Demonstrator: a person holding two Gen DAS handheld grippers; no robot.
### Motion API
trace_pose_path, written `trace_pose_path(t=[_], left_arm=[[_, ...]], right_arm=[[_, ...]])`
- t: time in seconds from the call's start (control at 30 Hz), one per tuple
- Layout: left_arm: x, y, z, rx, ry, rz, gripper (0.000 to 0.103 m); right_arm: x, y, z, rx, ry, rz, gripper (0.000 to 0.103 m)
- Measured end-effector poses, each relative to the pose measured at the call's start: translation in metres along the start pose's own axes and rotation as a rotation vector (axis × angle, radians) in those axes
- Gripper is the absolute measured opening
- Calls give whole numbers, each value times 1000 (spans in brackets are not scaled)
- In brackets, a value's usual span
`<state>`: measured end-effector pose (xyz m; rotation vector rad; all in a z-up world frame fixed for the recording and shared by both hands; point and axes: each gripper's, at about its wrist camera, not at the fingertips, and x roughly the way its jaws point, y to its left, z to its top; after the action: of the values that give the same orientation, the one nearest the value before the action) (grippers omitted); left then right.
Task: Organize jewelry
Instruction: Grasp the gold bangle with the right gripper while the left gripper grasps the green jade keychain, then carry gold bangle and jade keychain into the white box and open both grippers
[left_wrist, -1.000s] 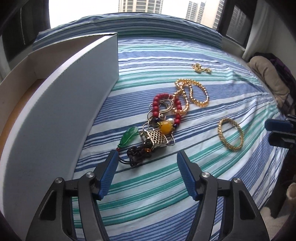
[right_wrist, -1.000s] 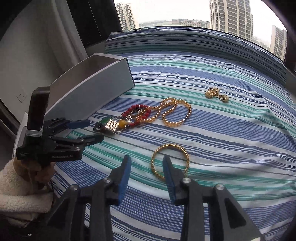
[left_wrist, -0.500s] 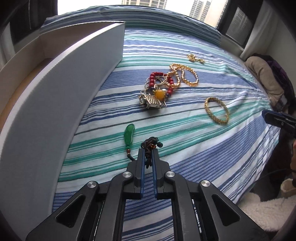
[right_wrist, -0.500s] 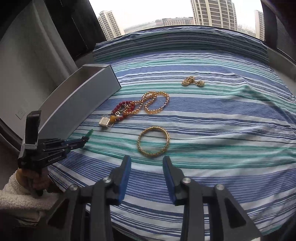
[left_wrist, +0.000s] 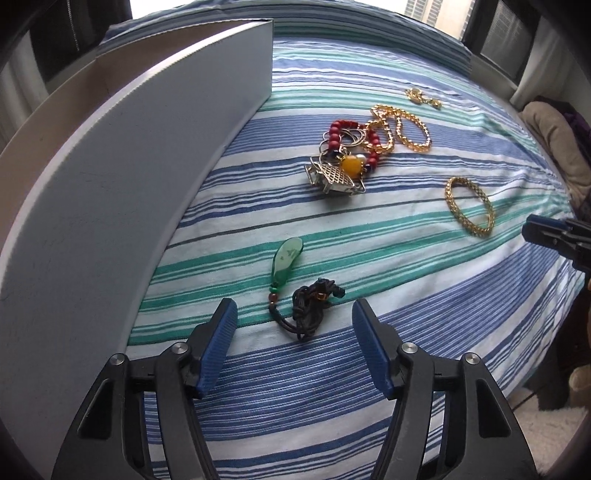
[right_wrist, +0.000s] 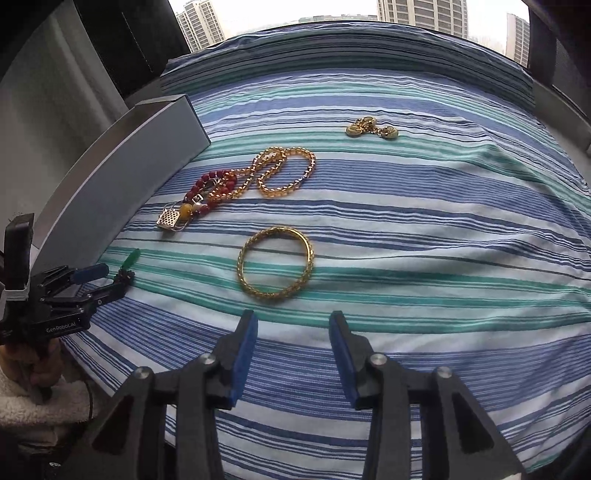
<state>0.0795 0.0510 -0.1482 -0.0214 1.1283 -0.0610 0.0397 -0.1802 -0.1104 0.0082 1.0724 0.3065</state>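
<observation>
My left gripper (left_wrist: 293, 319) has just been opening; jaws now stand wide, nothing pinched. The green pendant (left_wrist: 287, 261) lies on the striped bedsheet (left_wrist: 424, 295) just ahead of the fingertips, its dark knotted cord (left_wrist: 312, 304) bunched in the gap btwn the pads, touching neither. Pendant sits apart from the rest of the jewelry.

Close on my left: the long grey wall of a cardboard box (left_wrist: 122, 192), running alongside the pendant & crowding that side.

Further up the sheet: tangle of red beads (left_wrist: 334, 134) w/ a yellow stone & a gold mesh charm (left_wrist: 334, 179), touching the gold bead chain (left_wrist: 400, 127). A small gold pair of earrings (right_wrist: 371, 127) lies beyond, well apart.

My right gripper (right_wrist: 291, 328) has also been opening a bit; jaws about half apart, empty. The gold bangle (right_wrist: 275, 264) lies flat just ahead of its tips, not touched. Nothing btwn them but bare sheet. Left gripper shows at the far left edge of the right view, a hand in a fleecy sleeve (right_wrist: 33, 402) under it.
</observation>
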Motion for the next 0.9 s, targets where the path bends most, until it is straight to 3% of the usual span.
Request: trace_pose_path(t=[0.03, 0.1, 0.13, 0.2, 0.3, 0.37, 0.67, 0.77, 0.9], left_arm=[[1, -1, -1, 1, -5, 11, 55], [-1, -4, -1, 22, -20, 39, 20], [-1, -4, -1, 20, -18, 28, 16], [-2, 0, -1, -4, -18, 9, 14], [-5, 3, -1, -25, -16, -14, 13], [-14, 5, -2, -47, -26, -30, 12], [-110, 31, 5, -172, -172, -161, 12], [-152, 50, 7, -217, -253, -140, 12], [-195, 96, 3, -315, -342, -46, 12]], right_arm=[[8, -4, 3, 18, 9, -11, 41], [22, -12, 8, 81, 21, 9, 41], [27, -14, 12, 107, 19, 25, 41], [34, -11, 21, 112, -6, 40, 41], [50, 0, 32, 63, -7, -14, 36], [54, 8, 36, 18, -9, -72, 6], [-14, 36, 50, -5, -112, 58, 6], [-41, 66, 64, -52, -165, 135, 6], [-63, 123, 87, -151, -218, 254, 6]])
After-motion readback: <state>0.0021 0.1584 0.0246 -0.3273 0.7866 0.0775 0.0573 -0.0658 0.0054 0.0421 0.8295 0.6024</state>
